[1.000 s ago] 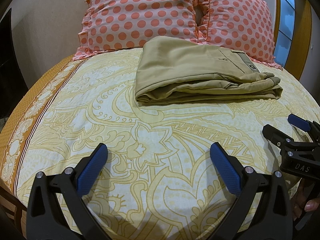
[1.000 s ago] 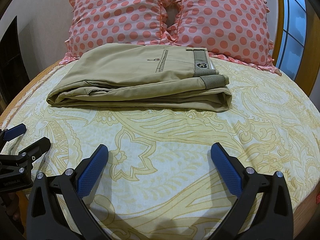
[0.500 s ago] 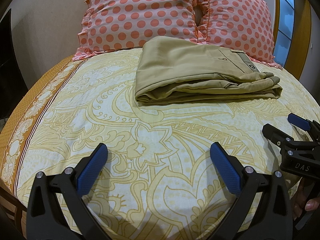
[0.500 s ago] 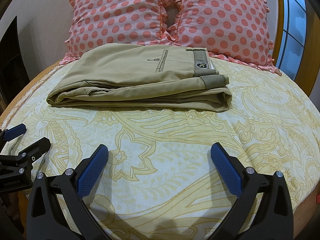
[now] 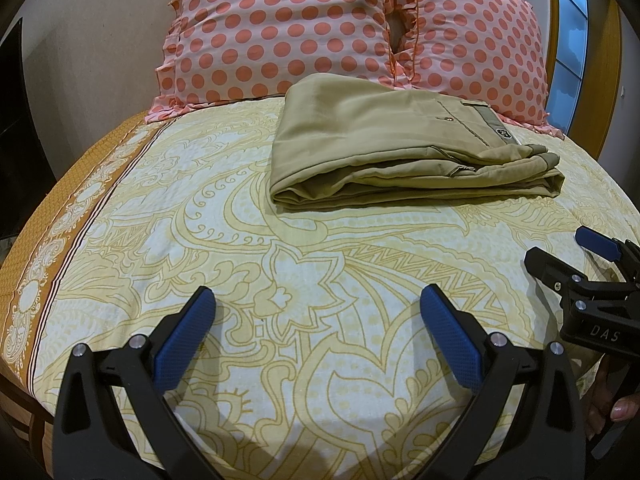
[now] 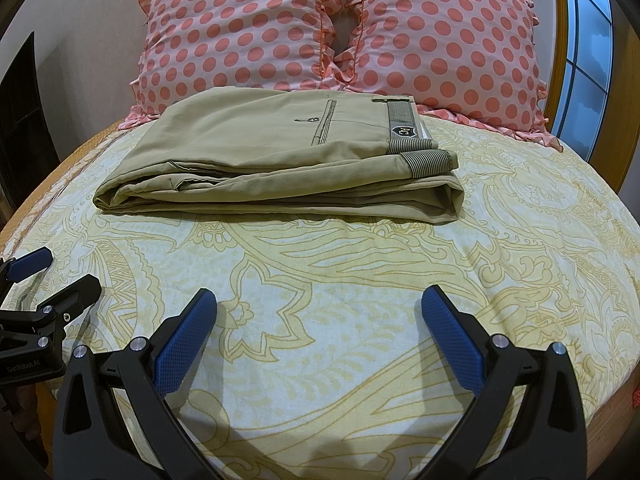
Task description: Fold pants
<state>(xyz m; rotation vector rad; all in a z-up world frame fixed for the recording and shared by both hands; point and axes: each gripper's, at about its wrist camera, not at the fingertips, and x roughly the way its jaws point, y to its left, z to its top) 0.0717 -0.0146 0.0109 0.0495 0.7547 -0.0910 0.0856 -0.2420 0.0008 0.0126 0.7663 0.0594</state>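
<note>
Left claw (image 5: 316, 320) jaws spread wide, right claw (image 6: 318, 320) likewise, side by side

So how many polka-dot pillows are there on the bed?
2. One pink polka-dot pillow stands at left behind the folded khaki pants, the other pillow at right beside it. More may be hidden.

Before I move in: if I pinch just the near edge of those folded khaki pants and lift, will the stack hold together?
Probably not. The pants are soft cloth in several loose layers, so a one-edge lift would likely let them droop and unfold. On the patterned bedsheet they'd likely drag and bunch, not slide. Both grippers, left and right, are open and clear.
</note>
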